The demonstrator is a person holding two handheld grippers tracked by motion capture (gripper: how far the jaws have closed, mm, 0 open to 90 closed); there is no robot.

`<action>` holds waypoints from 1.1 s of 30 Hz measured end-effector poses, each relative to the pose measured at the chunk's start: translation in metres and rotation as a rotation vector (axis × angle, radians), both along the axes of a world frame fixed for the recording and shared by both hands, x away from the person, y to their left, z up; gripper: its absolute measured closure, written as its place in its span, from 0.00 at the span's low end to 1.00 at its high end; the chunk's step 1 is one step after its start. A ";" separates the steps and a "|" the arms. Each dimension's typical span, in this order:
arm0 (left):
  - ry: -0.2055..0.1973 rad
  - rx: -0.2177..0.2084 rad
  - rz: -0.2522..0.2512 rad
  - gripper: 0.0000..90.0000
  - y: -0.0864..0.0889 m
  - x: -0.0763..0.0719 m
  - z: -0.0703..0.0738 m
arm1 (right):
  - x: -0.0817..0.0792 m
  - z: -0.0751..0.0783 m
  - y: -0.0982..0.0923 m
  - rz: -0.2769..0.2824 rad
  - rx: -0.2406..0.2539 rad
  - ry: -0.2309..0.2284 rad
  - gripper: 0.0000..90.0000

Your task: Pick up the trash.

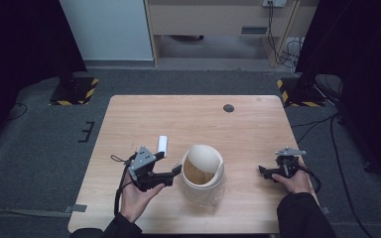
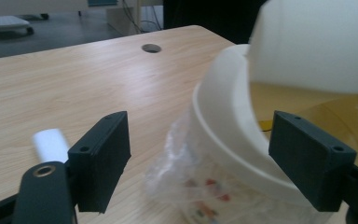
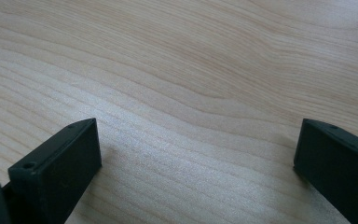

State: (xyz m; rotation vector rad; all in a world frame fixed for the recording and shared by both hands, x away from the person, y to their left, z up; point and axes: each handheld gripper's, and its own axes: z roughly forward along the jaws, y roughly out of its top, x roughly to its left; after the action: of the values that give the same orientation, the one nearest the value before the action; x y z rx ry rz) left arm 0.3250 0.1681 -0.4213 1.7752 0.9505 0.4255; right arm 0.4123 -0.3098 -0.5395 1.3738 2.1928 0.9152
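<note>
A small cream waste bin [image 1: 202,173] with a tilted swing lid stands near the table's front middle, a clear plastic liner bunched around its base. In the left gripper view the bin [image 2: 223,126] is close ahead, its liner [image 2: 186,186] between the jaws. My left gripper [image 1: 174,171] is open, just left of the bin and pointing at it. A short white cylinder [image 1: 163,144] lies on the table behind the left gripper and shows again as a white cylinder [image 2: 50,144] beside the left jaw. My right gripper [image 1: 263,171] is open, low over bare wood at the right.
The wooden table [image 1: 198,119] has a round cable hole [image 1: 228,108] near its far edge. Grey carpet surrounds it, with black stand bases marked by yellow stripes [image 1: 74,90] at both far corners and cables on the floor at the right.
</note>
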 end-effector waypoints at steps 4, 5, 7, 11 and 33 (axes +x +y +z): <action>0.018 0.028 0.047 0.25 0.017 0.007 -0.006 | 0.000 0.000 0.000 -0.001 0.000 0.000 0.01; 0.025 0.029 0.059 0.26 0.020 0.009 -0.007 | 0.000 0.000 0.000 0.000 0.000 0.000 0.01; 0.034 0.038 0.079 0.27 0.026 0.013 -0.011 | 0.000 0.000 0.000 0.000 0.000 0.000 0.01; 0.053 0.041 0.101 0.30 0.032 0.020 -0.019 | 0.000 0.000 0.000 0.000 0.000 0.000 0.01; 0.127 0.071 0.197 0.38 0.043 0.057 -0.057 | 0.000 0.000 0.000 0.003 -0.001 -0.001 0.01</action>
State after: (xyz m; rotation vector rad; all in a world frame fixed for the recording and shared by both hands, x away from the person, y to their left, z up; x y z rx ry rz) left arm 0.3819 0.2111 -0.4785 1.7961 1.2189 0.4805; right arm 0.4126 -0.3094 -0.5394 1.3703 2.1948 0.9156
